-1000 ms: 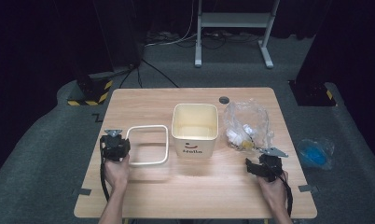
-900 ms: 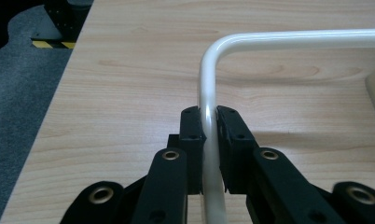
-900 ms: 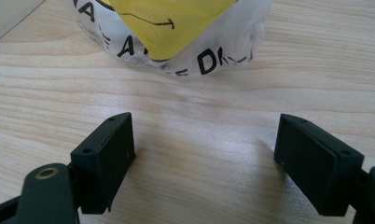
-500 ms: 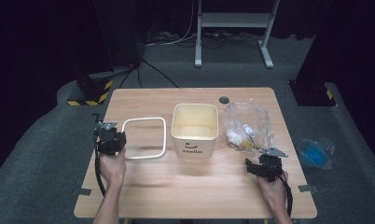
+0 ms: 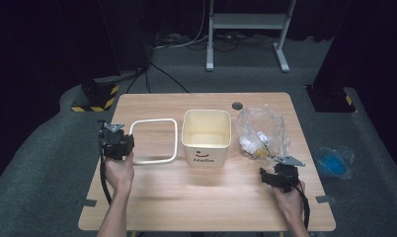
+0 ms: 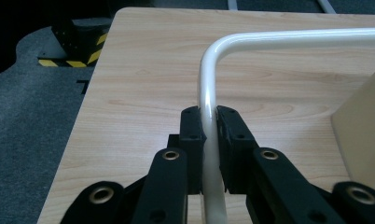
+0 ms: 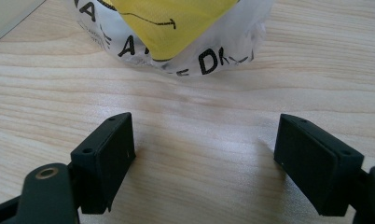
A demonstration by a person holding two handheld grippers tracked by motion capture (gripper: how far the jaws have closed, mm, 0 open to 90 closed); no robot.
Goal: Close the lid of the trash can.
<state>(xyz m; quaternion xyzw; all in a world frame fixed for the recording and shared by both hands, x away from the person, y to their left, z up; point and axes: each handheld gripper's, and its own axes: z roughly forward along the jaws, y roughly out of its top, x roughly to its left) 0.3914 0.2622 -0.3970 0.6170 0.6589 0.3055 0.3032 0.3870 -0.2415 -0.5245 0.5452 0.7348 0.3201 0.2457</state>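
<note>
High view shows the left gripper (image 5: 118,144), clamped on the white frame (image 5: 154,141), now lifting it off the table (image 5: 206,197) toward the bin (image 5: 206,136) (right gripper (image 5: 278,177) idle, jaws apart).

thing: white ring frame (image 5: 154,140), rounded-square, glossy tube
state: clamped at its left side in left gripper (image 6: 209,126)
pose: near flat, left side lifted
place: left of cream bin (image 5: 206,137), over bench (image 5: 186,197)
</note>
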